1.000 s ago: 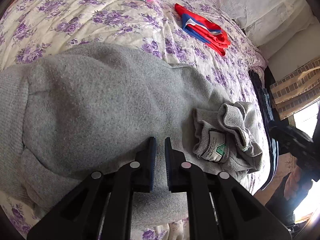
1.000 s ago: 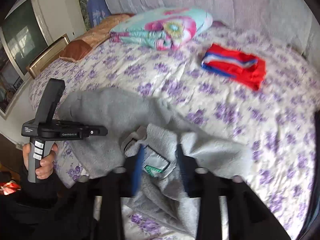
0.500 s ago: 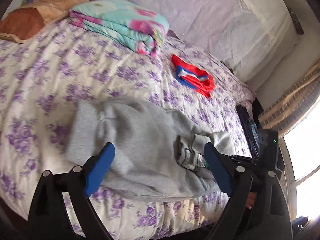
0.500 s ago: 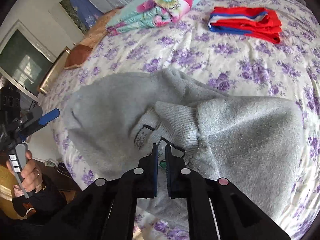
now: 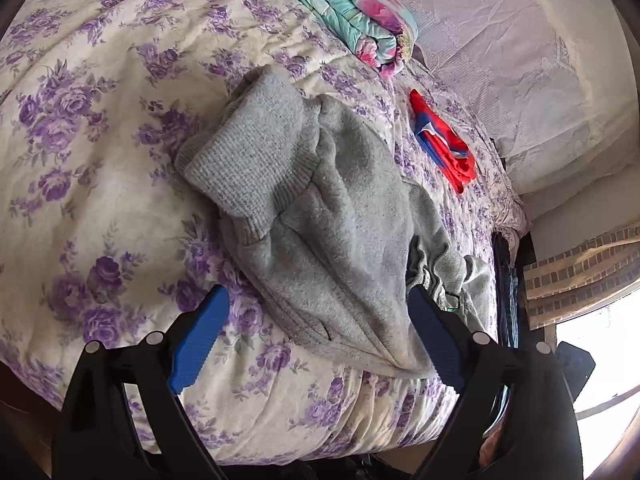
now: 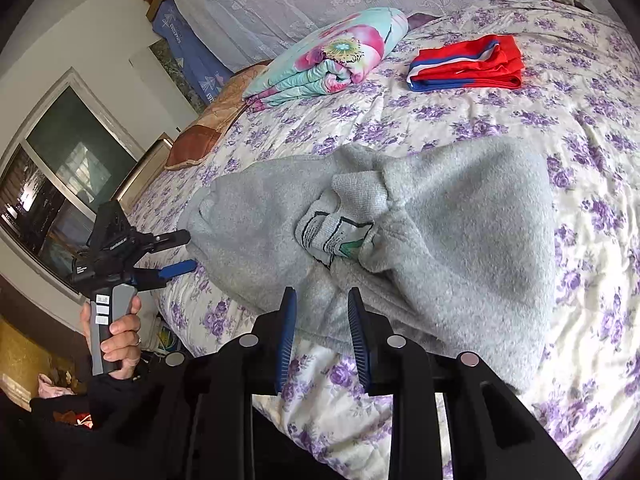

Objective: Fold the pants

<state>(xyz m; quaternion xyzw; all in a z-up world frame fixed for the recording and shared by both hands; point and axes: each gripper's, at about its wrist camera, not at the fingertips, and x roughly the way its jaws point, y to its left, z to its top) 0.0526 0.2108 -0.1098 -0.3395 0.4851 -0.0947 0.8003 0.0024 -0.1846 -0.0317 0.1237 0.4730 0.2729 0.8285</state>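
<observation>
A bed (image 6: 460, 120) with a purple-flowered cover fills the room. At the left, the left claw (image 5: 316, 340) is spread wide and holds nothing — its blue pads flank the near edge of the grey pants (image 5: 328, 216). The pants lie bunched near the bed's front edge, a printed label (image 6: 332, 236) showing. The right claw (image 6: 322, 336) is partly spread, empty, just before them. Farther back lie a rolled floral quilt (image 6: 332, 60) and, to the right, a folded red garment (image 6: 468, 64).

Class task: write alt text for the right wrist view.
Grey pants lie bunched on a purple-flowered bedspread, with the open right claw at their near edge. At left, a hand holds the open left claw; folded red clothing lies beyond.
</observation>
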